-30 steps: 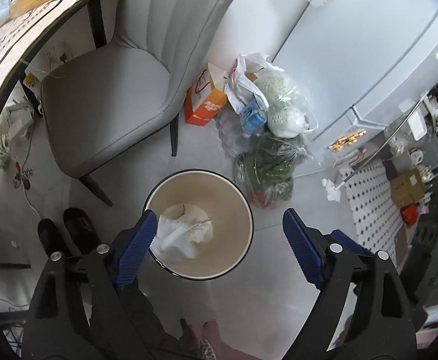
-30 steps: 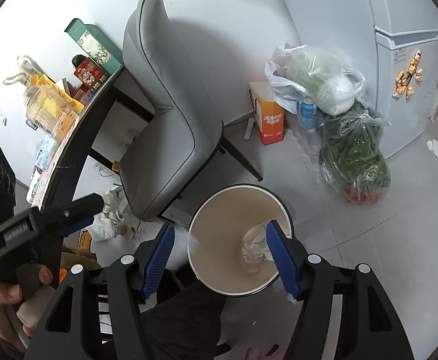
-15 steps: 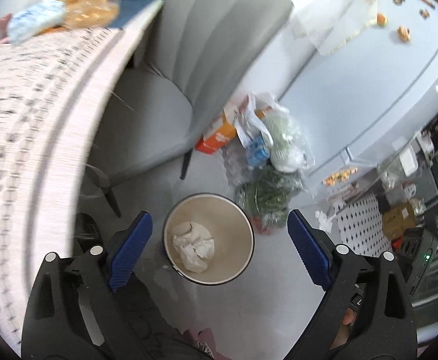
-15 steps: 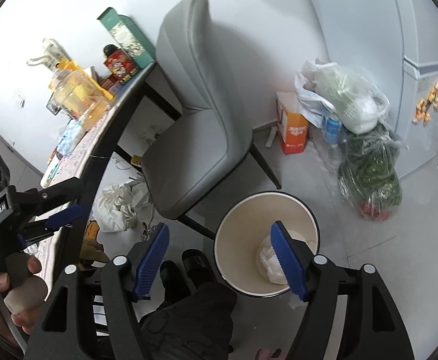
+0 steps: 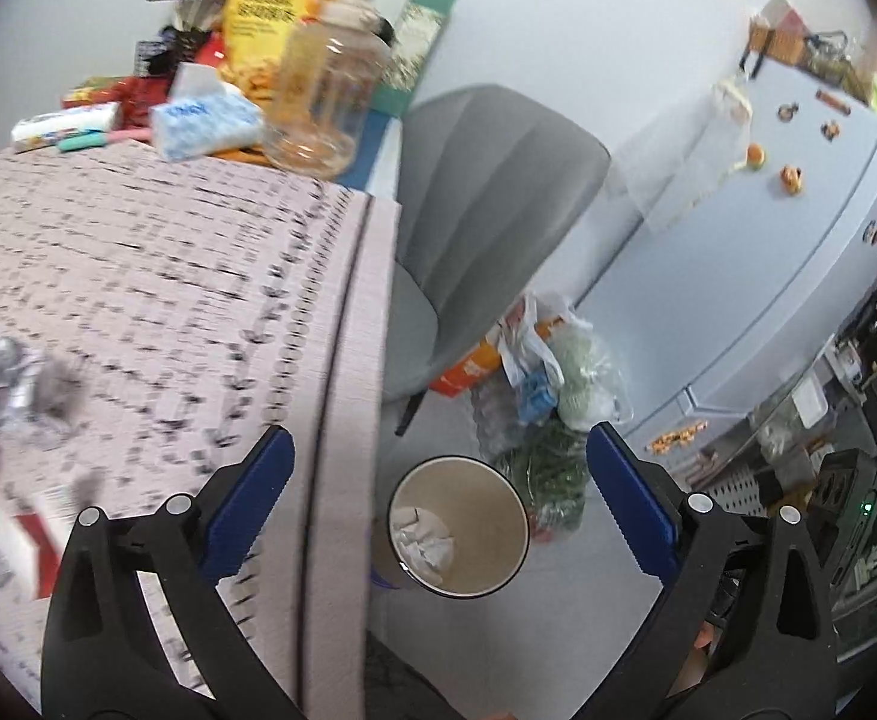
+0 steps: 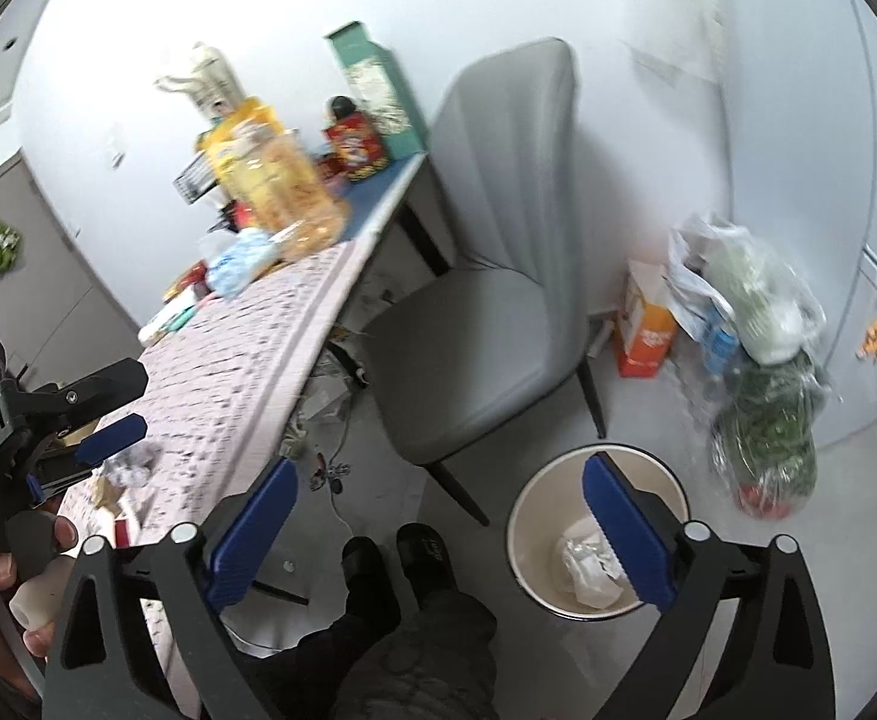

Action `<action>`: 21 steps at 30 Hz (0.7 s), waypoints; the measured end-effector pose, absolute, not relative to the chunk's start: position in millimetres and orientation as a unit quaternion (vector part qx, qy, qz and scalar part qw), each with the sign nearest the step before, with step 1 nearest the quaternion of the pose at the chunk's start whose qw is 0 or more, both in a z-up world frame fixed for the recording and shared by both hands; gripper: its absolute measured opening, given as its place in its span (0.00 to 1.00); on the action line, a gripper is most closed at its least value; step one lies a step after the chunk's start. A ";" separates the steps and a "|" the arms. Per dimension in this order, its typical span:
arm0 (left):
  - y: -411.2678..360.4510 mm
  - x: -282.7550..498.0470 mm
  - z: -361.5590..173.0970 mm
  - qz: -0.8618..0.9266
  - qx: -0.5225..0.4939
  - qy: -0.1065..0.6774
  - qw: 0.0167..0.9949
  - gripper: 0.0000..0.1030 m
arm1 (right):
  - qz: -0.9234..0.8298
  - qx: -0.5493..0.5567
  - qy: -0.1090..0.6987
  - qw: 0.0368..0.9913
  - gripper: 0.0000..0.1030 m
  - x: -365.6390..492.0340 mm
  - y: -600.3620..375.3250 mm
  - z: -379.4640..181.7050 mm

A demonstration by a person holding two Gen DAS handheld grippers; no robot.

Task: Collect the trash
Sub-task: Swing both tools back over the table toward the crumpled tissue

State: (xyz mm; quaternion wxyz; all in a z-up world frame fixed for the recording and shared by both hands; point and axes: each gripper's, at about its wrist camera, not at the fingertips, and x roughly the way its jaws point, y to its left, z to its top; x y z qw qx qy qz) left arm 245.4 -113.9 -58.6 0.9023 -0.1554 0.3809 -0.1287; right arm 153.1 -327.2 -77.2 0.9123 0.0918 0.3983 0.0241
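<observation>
Patterned tablecloth (image 5: 138, 312) fills nine o'clock, one crumpled wad (image 5: 12, 390) lying near its edge. Left gripper (image 5: 438, 501) and right gripper (image 6: 438, 525) have jaws opening, nothing between them. One bin (image 5: 516, 516) at six o'clock holds crumpled paper (image 5: 423, 543); bare floor surrounds it. Labels blur unreadably.
</observation>
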 end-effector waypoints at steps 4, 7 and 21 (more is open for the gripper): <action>-81.4 225.5 -49.2 -0.110 -0.166 0.366 0.909 0.94 | 0.041 0.078 0.394 0.915 0.92 147.6 -299.4 -66.7; -59.0 209.6 -43.9 -0.099 -0.173 0.356 0.913 0.94 | 0.055 0.069 0.394 0.915 0.92 142.1 -277.7 -61.9; 32.6 137.7 -47.0 -0.026 -0.201 0.326 0.923 0.94 | 0.127 0.020 0.406 0.905 0.92 128.1 -180.4 -63.1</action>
